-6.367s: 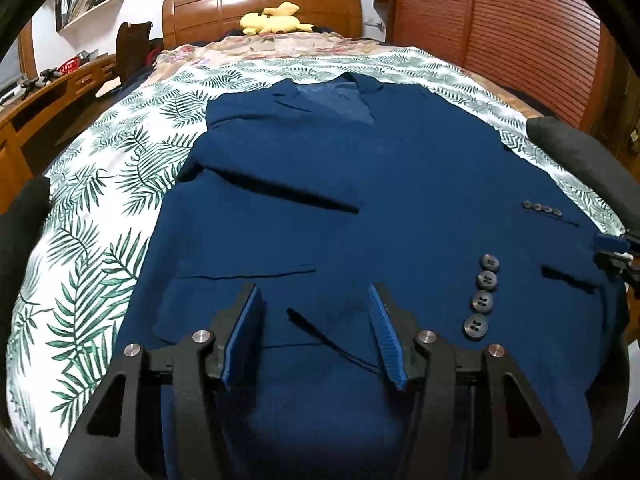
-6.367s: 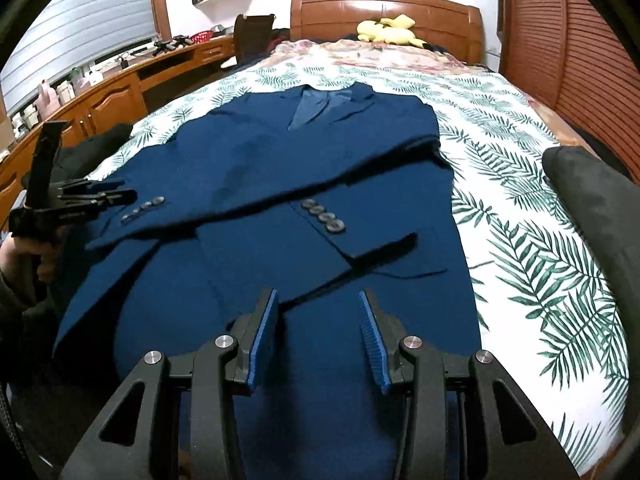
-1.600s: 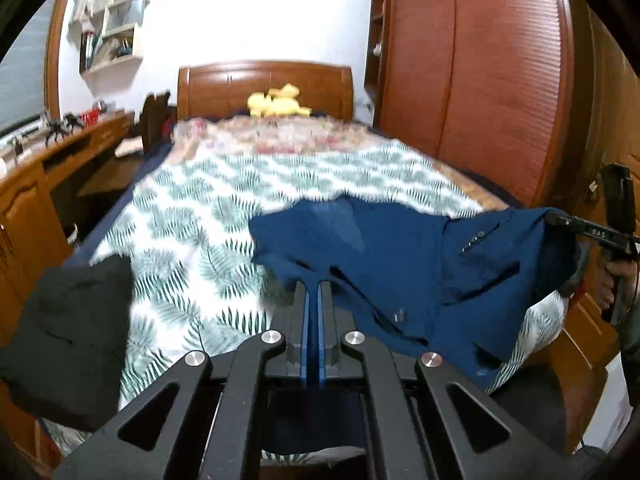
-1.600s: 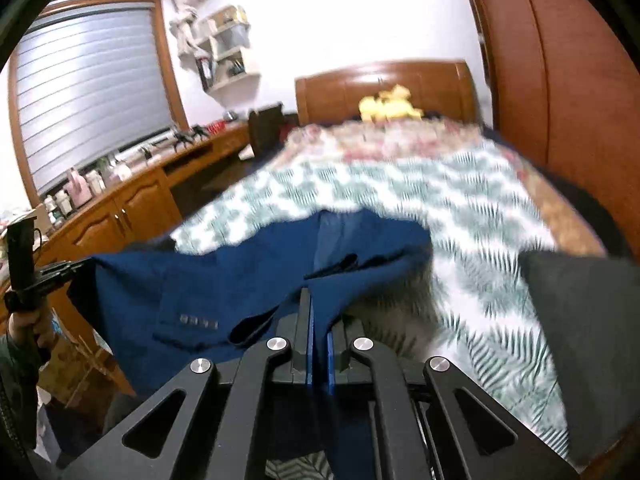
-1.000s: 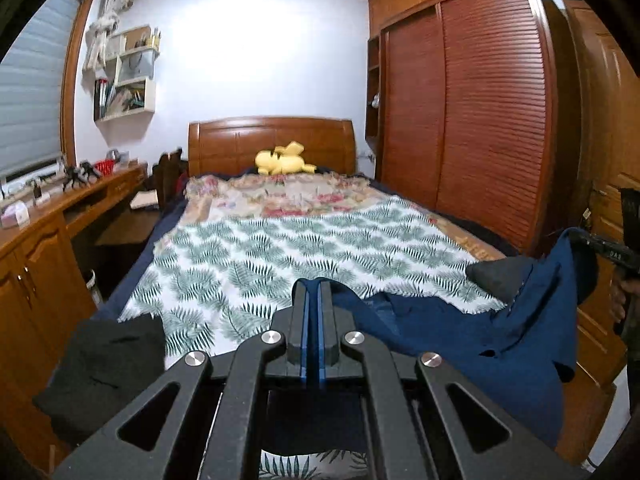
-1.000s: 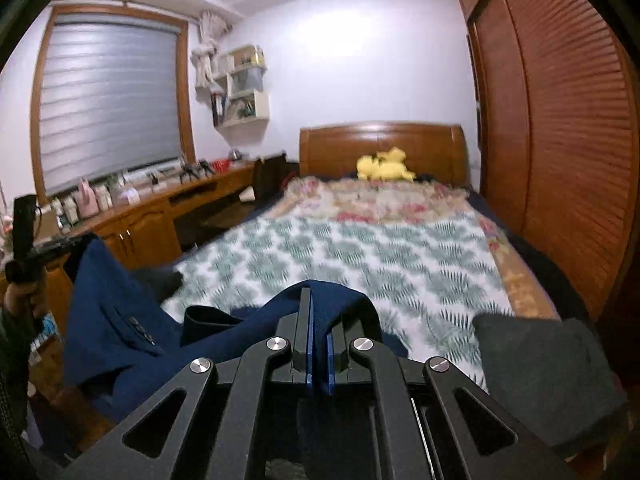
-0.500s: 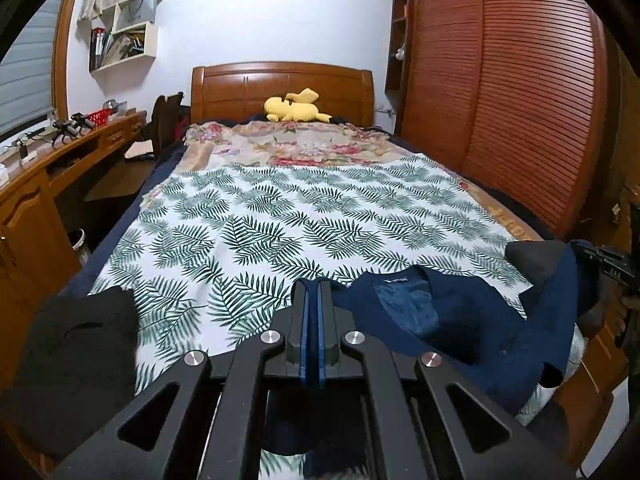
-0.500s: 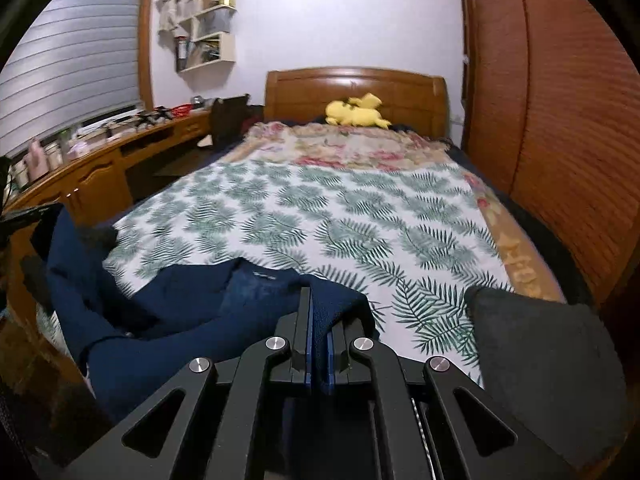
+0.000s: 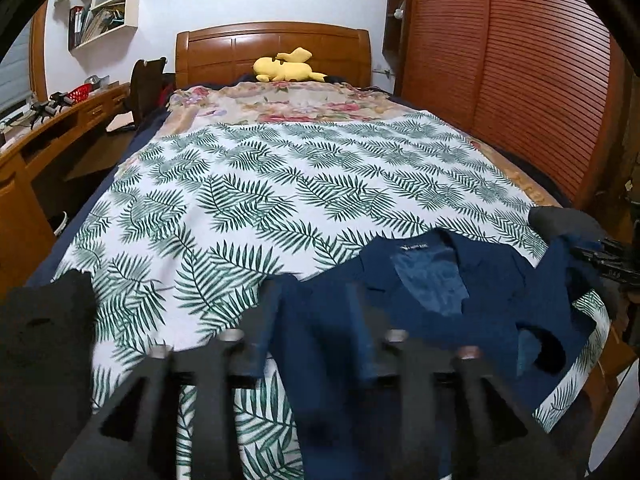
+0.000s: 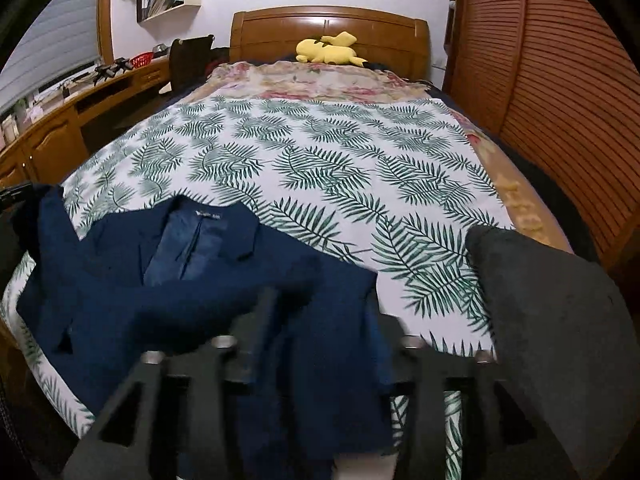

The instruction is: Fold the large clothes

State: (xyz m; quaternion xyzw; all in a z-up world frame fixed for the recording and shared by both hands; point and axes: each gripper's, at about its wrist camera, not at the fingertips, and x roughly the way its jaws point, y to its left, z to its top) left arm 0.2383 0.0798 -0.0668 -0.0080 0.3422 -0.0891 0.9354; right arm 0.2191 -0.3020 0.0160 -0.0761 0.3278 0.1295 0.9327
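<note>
While angled down | left gripper [image 9: 312, 324], right gripper [image 10: 320, 328] just opening | jacket [image 10: 192, 280] between

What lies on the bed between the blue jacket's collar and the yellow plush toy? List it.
In the right wrist view, from the blue jacket toward the yellow plush toy: only the palm-leaf sheet, then the floral blanket. Nothing else lies there.

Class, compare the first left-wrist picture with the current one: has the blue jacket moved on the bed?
Yes. The blue jacket has moved away from the headboard, towards the foot of the bed, baring the leaf-print sheet.
</note>
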